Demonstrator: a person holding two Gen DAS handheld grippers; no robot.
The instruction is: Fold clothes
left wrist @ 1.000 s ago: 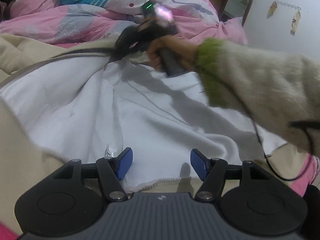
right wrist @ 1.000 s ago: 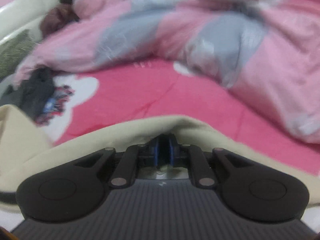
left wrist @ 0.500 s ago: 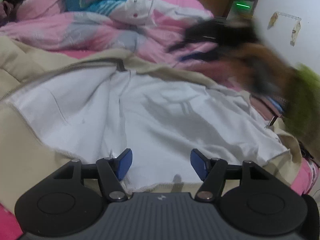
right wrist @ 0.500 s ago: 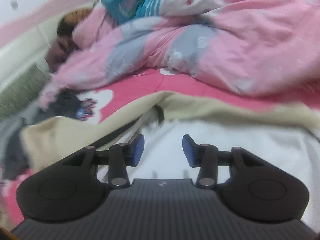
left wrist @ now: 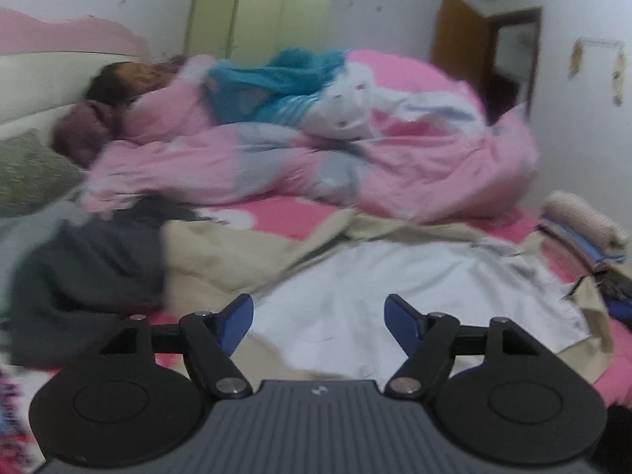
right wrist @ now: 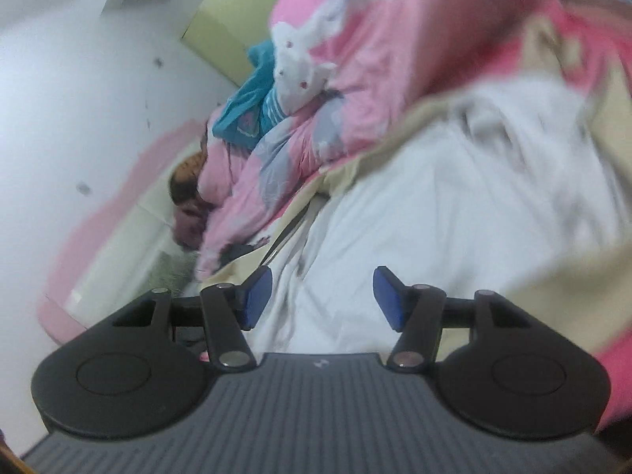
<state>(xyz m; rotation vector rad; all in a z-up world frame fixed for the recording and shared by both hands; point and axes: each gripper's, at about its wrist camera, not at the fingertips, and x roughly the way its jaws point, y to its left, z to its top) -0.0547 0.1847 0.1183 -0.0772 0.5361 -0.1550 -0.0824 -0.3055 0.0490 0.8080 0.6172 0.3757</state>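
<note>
A beige jacket [left wrist: 245, 260] lies spread on the pink bed with its white lining [left wrist: 379, 288] facing up. My left gripper [left wrist: 319, 318] hovers above the lining's near edge, its jaws opening, with nothing between the blue pads. In the tilted, blurred right wrist view the same white lining [right wrist: 426, 229] fills the middle, with the beige shell [right wrist: 568, 300] folded at the right. My right gripper [right wrist: 323, 298] hangs over it, jaws opening and empty.
A person [left wrist: 130, 83] lies under a pink and grey quilt [left wrist: 355, 162] across the far half of the bed. A dark grey garment [left wrist: 87, 276] is heaped at the left. Folded clothes [left wrist: 584, 229] are stacked at the right edge. A wardrobe [left wrist: 260, 15] and a door stand behind.
My right gripper let go of the beige edge, opened, swung to the right and rolled. My left gripper rose and tipped up off the lining, opening wider. The right hand left the left view.
</note>
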